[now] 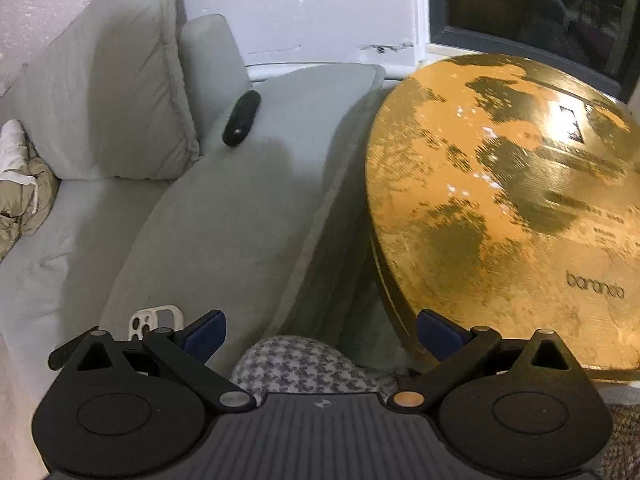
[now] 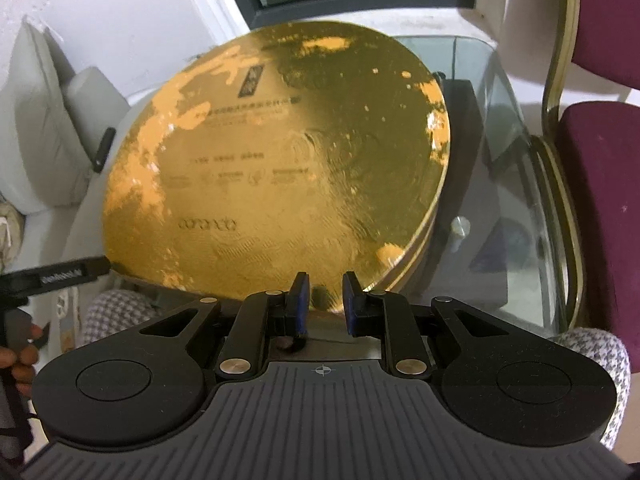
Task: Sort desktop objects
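Gold board [image 2: 276, 160]: round, foil-textured, worn | right gripper [image 2: 323, 304] jaws narrowly apart | left gripper [image 1: 320, 332] jaws spread

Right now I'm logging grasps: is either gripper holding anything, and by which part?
Nothing is held. The left gripper is wide open; the right gripper stands slightly parted just before the gold round board's near edge.

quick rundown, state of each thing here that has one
left tongs: wide open, empty
right tongs: narrowly open, holding nothing
gold round board: lying on the glass table, tilted, nothing on it
black remote: resting on the grey sofa cushion
white phone case: lying on the sofa
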Available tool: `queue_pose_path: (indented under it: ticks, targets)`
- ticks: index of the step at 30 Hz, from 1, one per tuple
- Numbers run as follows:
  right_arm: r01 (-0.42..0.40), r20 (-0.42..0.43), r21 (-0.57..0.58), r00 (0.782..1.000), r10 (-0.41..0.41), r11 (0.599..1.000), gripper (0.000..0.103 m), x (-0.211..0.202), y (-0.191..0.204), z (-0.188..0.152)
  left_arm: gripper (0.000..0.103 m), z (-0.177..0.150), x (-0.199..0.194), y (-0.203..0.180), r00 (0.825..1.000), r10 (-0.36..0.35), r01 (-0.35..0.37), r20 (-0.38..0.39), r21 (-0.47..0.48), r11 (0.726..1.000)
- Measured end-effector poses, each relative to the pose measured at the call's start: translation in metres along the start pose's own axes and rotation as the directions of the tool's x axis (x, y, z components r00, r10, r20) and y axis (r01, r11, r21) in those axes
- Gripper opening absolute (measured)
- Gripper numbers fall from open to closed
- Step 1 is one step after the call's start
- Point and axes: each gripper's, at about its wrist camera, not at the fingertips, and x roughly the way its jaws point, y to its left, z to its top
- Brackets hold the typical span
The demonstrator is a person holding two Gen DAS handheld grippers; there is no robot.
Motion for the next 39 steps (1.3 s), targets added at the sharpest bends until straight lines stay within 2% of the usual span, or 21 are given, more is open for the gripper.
queue_pose_path:
  ticks: [7,12,14,24,29,31,39]
  targets:
    - [0.032,0.082,-0.064,0.996,-0.027,0.997,0.027,-0.003,0.007,0.032,0.101,0.027,-0.009,-0.008,0.997,0.015,-0.017,0.080,0.031,0.999]
    - [0.107,0.089,-0.084,0.991,-0.100,0.991,0.027,0.028,0.001,0.061,0.101,0.039,0.014,-0.009,0.995,0.081,-0.082,0.058,0.022,0.996]
    - [0.114,0.082,-0.074,0.991,-0.107,0.991,0.027,0.036,-0.002,0.067,0.103,0.041,0.020,-0.006,0.993,0.101,-0.101,0.057,0.013,0.995]
    - [0.128,0.059,-0.090,0.991,-0.123,0.988,0.028,0.053,0.003,0.082,0.103,0.051,0.027,0.000,0.994,0.102,-0.102,0.026,-0.011,0.995]
    - [0.123,0.045,-0.117,0.992,-0.119,0.985,0.030,0.053,0.012,0.082,0.101,0.054,0.028,0.006,0.997,0.077,-0.077,-0.009,-0.022,0.997]
    - [0.111,0.048,-0.117,0.993,-0.106,0.987,0.030,0.048,0.015,0.079,0.101,0.049,0.020,0.004,0.998,0.067,-0.067,0.002,-0.012,0.998]
    - [0.085,0.036,-0.148,0.996,-0.080,0.985,0.031,0.033,0.025,0.053,0.102,0.022,-0.014,-0.029,0.998,-0.060,0.058,0.023,0.085,0.995]
